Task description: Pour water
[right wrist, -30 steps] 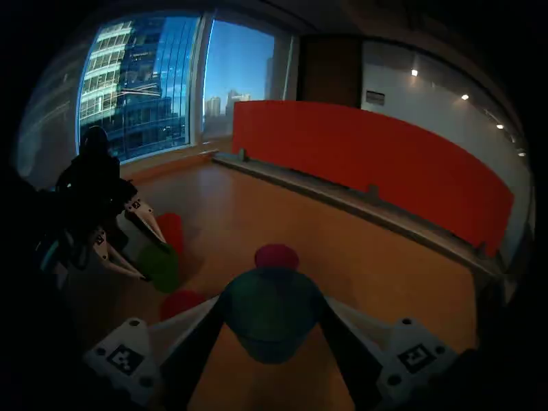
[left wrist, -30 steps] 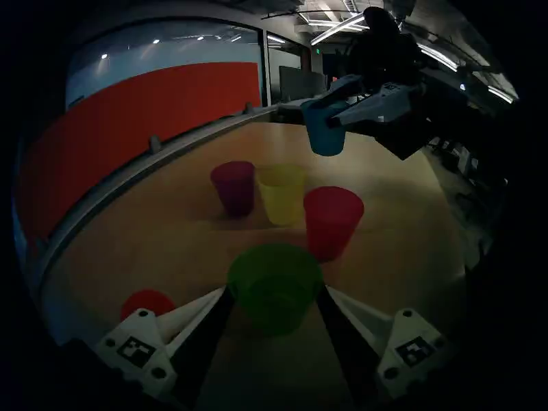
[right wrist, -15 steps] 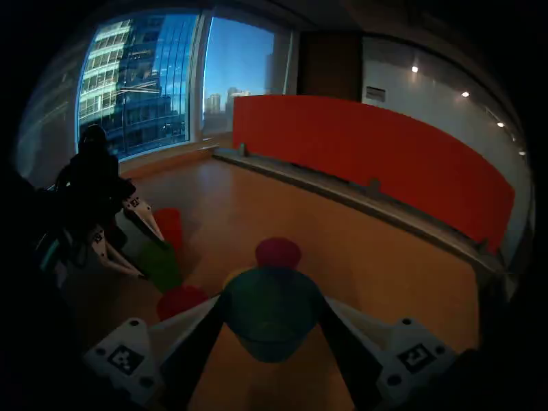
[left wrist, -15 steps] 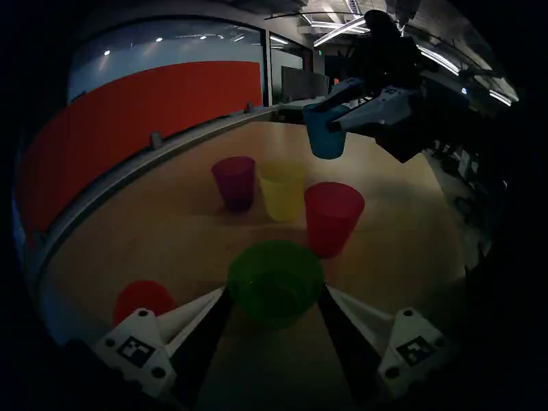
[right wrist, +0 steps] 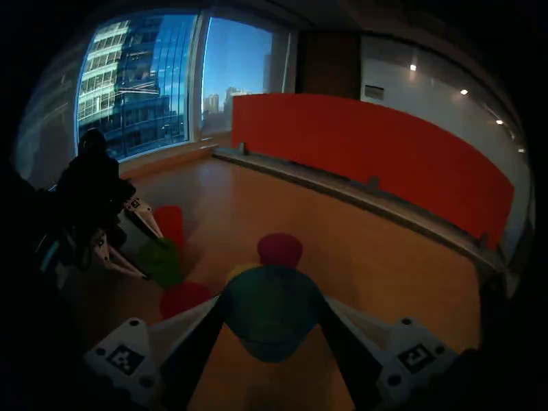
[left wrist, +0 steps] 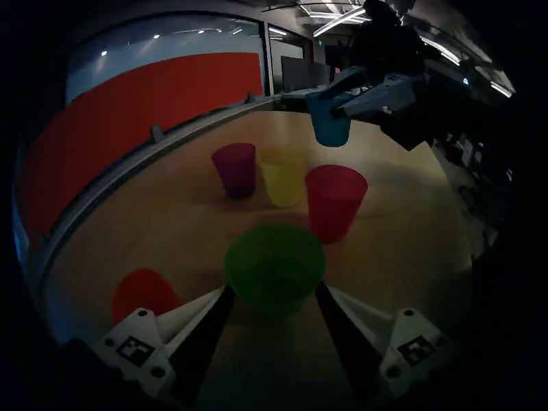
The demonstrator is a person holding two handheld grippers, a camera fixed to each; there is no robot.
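Cups upright, both pinched: green cup (left wrist: 275, 260), left tongs (left wrist: 272, 290); blue cup (right wrist: 270, 322), right tongs (right wrist: 270, 302).

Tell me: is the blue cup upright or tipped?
Upright: the blue cup, held by the right gripper, has its rim on top, roughly level.

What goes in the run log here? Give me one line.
left gripper: shut on green cup | right gripper: shut on blue cup, aloft, upright | table: purple cup, yellow cup, red cup standing
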